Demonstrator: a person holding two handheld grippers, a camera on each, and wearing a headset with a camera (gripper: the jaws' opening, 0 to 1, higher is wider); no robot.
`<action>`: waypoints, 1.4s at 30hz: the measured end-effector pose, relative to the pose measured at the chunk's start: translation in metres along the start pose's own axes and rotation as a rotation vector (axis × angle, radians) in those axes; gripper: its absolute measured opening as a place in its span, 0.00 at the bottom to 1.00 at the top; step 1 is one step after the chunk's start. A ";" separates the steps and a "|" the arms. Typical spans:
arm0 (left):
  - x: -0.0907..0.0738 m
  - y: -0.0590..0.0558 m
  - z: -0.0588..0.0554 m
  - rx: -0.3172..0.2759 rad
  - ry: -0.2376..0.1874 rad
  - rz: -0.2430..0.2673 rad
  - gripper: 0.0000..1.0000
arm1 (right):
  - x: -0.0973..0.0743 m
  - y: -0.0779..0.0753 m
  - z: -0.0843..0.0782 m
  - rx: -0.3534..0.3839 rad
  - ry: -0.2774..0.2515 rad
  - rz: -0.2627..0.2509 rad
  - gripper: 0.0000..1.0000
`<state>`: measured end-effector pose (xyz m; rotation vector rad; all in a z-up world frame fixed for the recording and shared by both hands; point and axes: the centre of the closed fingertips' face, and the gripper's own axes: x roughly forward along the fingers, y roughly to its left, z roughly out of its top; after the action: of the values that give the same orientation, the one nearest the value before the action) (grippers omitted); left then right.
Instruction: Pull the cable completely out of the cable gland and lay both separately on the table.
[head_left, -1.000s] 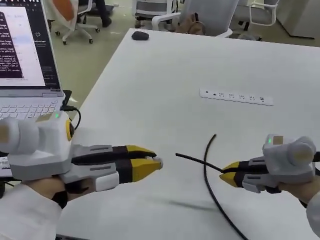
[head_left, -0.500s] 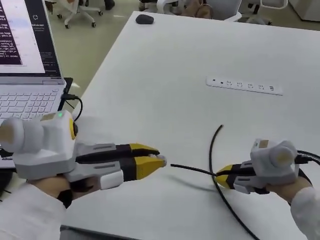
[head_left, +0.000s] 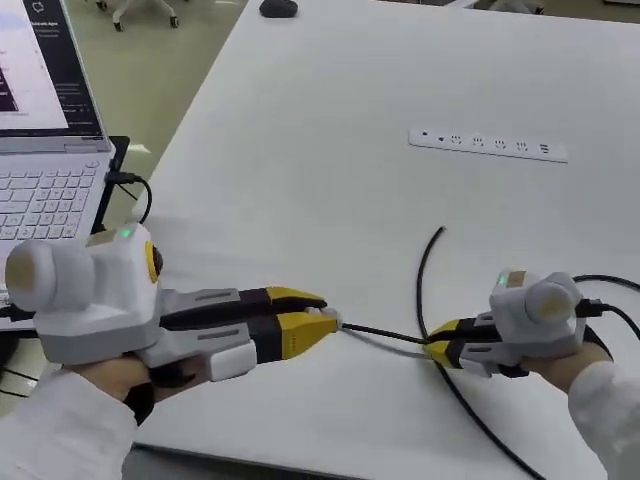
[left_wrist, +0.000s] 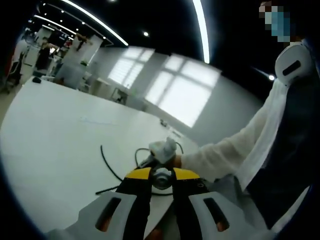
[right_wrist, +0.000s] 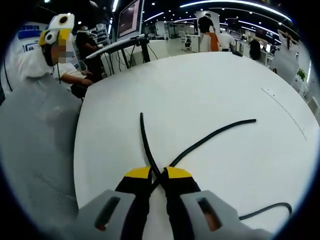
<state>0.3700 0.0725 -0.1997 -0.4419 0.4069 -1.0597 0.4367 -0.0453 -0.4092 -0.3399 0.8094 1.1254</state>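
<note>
At table's (head_left: 330, 150) front edge, step looked like 1 straight pull: hold cable gland (left_wrist: 161, 178) steady in left gripper (head_left: 326, 316), draw black cable (head_left: 385, 334) along gland's axis with right gripper (head_left: 437, 350), no sideways bend, till end clears. Left jaws closed tight on gland. Right jaws pinched cable, short way along from gland; rest looped on table behind. Cable end met gland; whether seated inside, could not tell.

White table (head_left: 300, 150), white power strip (head_left: 488, 146) lying flat, black cable (head_left: 421, 275) curving nearby, dark mouse (head_left: 278, 8) at far edge
</note>
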 end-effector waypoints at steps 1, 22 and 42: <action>0.001 0.000 0.000 -0.003 -0.001 0.001 0.17 | 0.001 0.001 -0.002 -0.001 0.003 0.000 0.09; 0.033 0.032 -0.010 0.069 0.069 0.072 0.17 | -0.029 -0.008 0.021 0.095 -0.156 -0.046 0.23; 0.081 0.166 -0.072 0.175 0.335 0.358 0.17 | -0.111 0.012 0.029 0.262 -0.387 -0.152 0.26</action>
<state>0.4899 0.0580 -0.3565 -0.0273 0.6580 -0.8096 0.4160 -0.0956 -0.3080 0.0377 0.5675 0.8921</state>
